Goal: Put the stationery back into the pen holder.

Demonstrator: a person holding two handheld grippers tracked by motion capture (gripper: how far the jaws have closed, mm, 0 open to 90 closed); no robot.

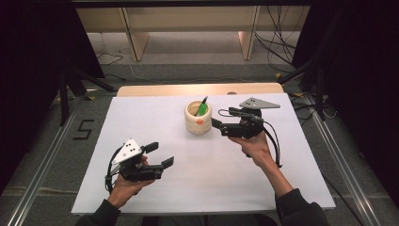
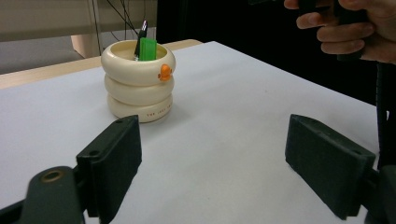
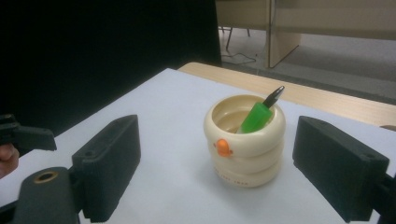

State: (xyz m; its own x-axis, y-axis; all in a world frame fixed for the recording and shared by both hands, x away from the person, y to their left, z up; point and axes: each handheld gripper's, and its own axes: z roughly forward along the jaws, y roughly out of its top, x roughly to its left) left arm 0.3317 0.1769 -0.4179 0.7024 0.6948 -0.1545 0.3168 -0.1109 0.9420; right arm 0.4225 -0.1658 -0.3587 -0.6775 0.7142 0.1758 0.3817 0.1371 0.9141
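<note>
A cream cup (image 1: pixel 197 118) shaped like stacked rings, with a small orange knob on its side, stands upright on the white table sheet (image 1: pixel 150 117) behind the middle. A green pen (image 1: pixel 203 108) with a dark tip leans inside it. My right gripper (image 1: pixel 217 118) is just right of the cup, jaws open and pointing at it, holding nothing. In the right gripper view the cup (image 3: pixel 245 140) and pen (image 3: pixel 256 116) sit between and beyond the open jaws (image 3: pixel 217 156). My left gripper (image 1: pixel 161 154) rests open at the front left; ahead of its jaws (image 2: pixel 212 154) stand the cup (image 2: pixel 138 81) and pen (image 2: pixel 147 46).
The wooden table edge (image 1: pixel 197 88) shows behind the sheet. Beyond it lie floor cables (image 1: pixel 277 44) and pale furniture legs (image 1: pixel 134 37). Dark stands (image 1: pixel 66 80) flank the table. The right hand (image 2: pixel 345 28) appears at the top right of the left gripper view.
</note>
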